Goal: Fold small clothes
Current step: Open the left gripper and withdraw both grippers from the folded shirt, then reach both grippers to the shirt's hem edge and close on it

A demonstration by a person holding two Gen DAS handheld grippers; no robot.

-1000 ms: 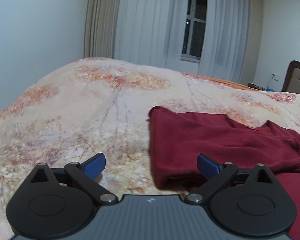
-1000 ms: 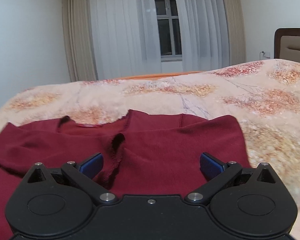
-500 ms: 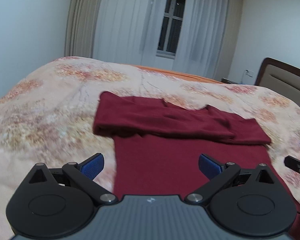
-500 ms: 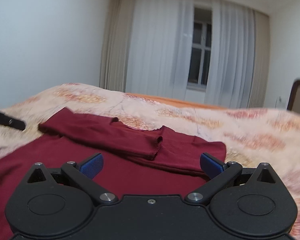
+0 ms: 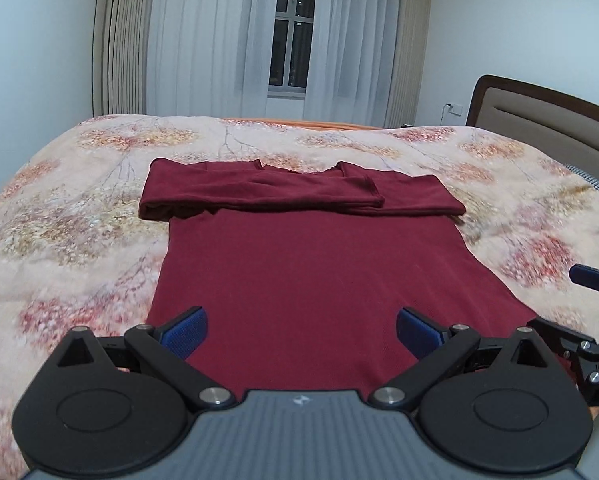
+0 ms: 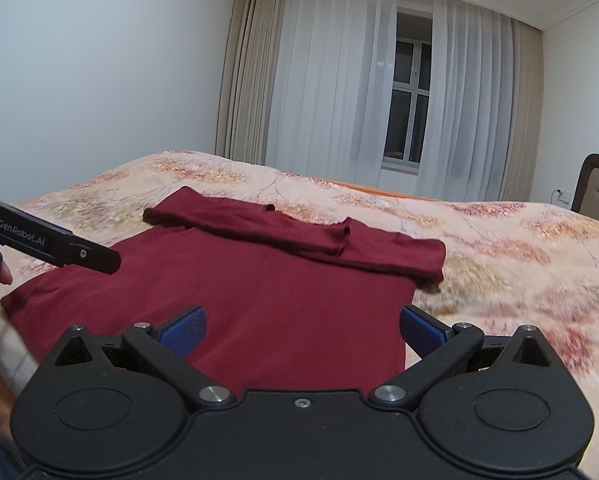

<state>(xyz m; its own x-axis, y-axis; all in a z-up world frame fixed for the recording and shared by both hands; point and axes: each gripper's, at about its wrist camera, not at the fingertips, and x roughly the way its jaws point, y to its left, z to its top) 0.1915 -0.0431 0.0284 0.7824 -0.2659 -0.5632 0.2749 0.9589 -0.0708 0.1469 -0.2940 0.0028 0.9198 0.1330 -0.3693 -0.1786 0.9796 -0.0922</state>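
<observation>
Though near, shirt [image 5: 319, 272] beyond left claw [image 5: 301, 334]

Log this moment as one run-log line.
stage: sleeves folded across chest | maroon shirt flat on floral bedspread | left gripper open, empty, near hem | right gripper open, empty | next: likely grasp hem

Pretty clearly a home bedroom. A bed [image 5: 79, 216] is covered with a floral quilt [image 6: 499, 240], and a padded headboard [image 5: 539, 120] is seen at the right. The window [image 6: 409, 120] is hung with sheer curtains [image 5: 203, 40] and beige drapes [image 6: 251, 80]. A wall socket [image 5: 456, 109] is spotted by the headboard, and plain white walls [image 6: 99, 60] are seen all round.
</observation>
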